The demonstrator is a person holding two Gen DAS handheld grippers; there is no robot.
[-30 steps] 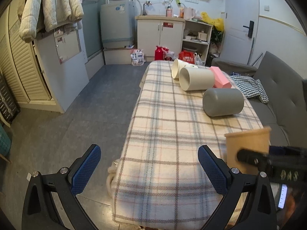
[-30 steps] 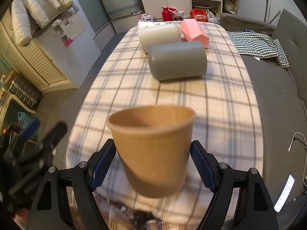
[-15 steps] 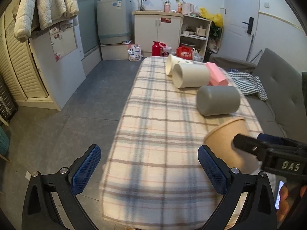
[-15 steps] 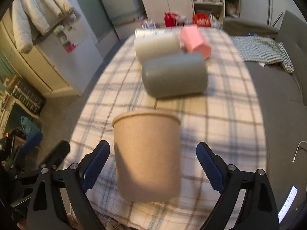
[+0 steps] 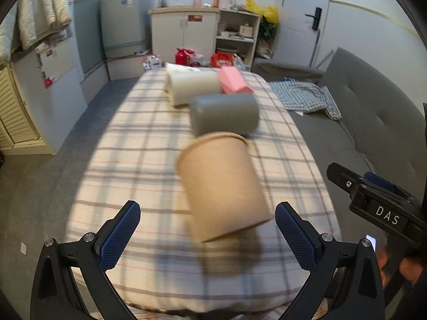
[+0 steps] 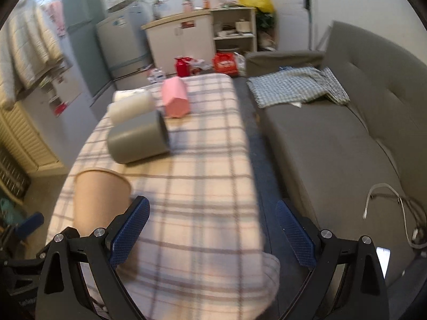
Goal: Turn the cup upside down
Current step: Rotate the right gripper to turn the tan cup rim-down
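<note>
A brown paper cup (image 5: 222,186) stands mouth up, leaning a little, on the plaid-covered table (image 5: 128,144). In the left wrist view it sits ahead of and between my open left gripper's (image 5: 208,229) blue pads, not touched. In the right wrist view the cup (image 6: 98,200) is off to the left, outside my open, empty right gripper (image 6: 213,229). The right gripper's body also shows at the right edge of the left wrist view (image 5: 379,202).
A grey cylinder (image 5: 225,113), a cream cylinder (image 5: 192,89) and a pink box (image 5: 232,80) lie further back on the table. A grey sofa (image 6: 333,138) with a checked cloth (image 6: 293,85) runs along the right. Cabinets and a washer stand at the far wall.
The right gripper opened, let go of the cup and swung away to the right. The left gripper moved right, so the cup now sits between its fingers.
</note>
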